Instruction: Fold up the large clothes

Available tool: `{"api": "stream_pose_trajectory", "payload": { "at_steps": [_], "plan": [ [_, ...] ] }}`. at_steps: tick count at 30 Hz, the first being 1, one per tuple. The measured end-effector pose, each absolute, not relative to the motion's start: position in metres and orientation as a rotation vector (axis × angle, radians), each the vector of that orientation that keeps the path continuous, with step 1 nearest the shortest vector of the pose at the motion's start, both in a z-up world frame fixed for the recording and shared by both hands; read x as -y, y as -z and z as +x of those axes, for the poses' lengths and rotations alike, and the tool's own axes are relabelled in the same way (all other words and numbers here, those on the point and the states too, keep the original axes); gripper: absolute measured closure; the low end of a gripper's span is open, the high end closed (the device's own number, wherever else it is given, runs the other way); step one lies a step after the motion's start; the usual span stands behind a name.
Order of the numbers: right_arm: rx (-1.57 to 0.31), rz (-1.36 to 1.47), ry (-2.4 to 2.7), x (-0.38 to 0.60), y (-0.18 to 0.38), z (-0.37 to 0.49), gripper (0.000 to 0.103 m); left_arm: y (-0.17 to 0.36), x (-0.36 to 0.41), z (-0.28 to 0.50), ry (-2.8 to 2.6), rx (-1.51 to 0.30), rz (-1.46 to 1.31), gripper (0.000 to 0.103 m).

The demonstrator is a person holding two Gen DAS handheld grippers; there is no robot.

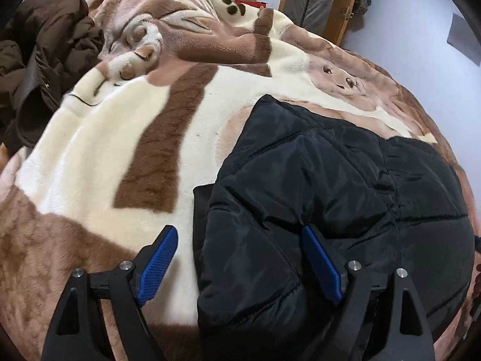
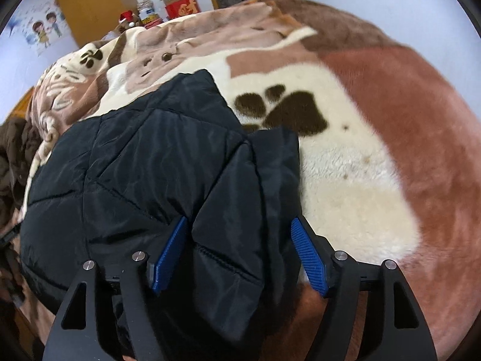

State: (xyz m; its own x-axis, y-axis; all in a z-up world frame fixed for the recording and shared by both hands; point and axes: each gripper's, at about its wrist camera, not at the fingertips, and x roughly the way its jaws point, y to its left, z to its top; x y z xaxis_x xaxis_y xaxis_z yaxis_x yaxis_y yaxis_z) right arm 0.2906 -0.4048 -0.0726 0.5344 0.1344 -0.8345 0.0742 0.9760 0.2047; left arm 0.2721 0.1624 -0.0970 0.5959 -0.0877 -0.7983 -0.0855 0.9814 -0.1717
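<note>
In the left wrist view, the left gripper (image 1: 239, 260) is standing with fingers apart around the near left edge of the black jacket (image 1: 330, 180), which is lying on the blanket (image 1: 99, 150). In the right wrist view, the right gripper (image 2: 239, 252) is also standing with fingers apart around the near right edge, not pressing it. I think both should be closing on the full padded edge together, so the fold is lifting evenly.

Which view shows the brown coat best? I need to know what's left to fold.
The left wrist view: the brown coat lies crumpled at the blanket's far left, mostly visible. The right wrist view catches only a brown sliver at its left edge.
</note>
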Motion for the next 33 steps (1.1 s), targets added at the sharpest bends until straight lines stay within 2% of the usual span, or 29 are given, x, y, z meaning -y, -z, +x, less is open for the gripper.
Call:
{"api": "stream_pose_trajectory", "payload": {
  "at_steps": [11,21,33],
  "plan": [
    [-1.040,0.321,-0.049,0.417,0.078,0.272,0.029,0.103,-0.173,0.249,0.033,-0.933,-0.276,0.013],
    [-1.085,0.368,-0.098,0.416,0.099,0.306,0.028,0.128,-0.181,0.282,0.068,-0.978,-0.394,0.001],
    [-1.111,0.440,-0.159,0.418,0.109,0.301,0.029,0.140,-0.175,0.272,0.088,-1.008,-0.433,0.001]
  ]
}}
